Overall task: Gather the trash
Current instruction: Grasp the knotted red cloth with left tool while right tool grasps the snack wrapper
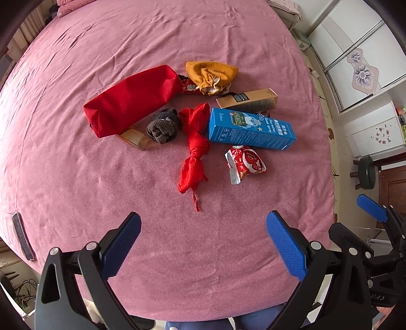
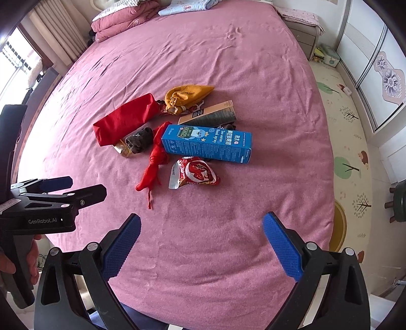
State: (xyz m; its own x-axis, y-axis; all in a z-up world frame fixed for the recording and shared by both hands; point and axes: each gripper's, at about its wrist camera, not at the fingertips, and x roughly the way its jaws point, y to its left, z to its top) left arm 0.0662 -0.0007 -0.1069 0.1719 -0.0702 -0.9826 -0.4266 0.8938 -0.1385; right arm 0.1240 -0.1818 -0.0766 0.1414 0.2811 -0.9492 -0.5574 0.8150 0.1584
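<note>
A pile lies in the middle of a pink bed (image 1: 76, 177): a red snack wrapper (image 1: 244, 162), a blue nasal-spray box (image 1: 251, 129), a tan box (image 1: 247, 100), a clear amber bottle (image 1: 133, 139), a red scarf (image 1: 194, 152), a dark sock ball (image 1: 163, 125), a red pouch (image 1: 132, 100) and a yellow pouch (image 1: 212, 76). The wrapper (image 2: 194, 176) and blue box (image 2: 206, 144) also show in the right wrist view. My left gripper (image 1: 203, 243) is open and empty near the bed's front edge. My right gripper (image 2: 200, 243) is open and empty, to its right.
Folded bedding (image 2: 121, 15) lies at the bed's far end. A dark flat strip (image 1: 22, 236) lies at the bed's left edge. A patterned floor mat (image 2: 350, 142), a dark stool (image 2: 399, 201) and wardrobes (image 2: 375, 63) are to the right.
</note>
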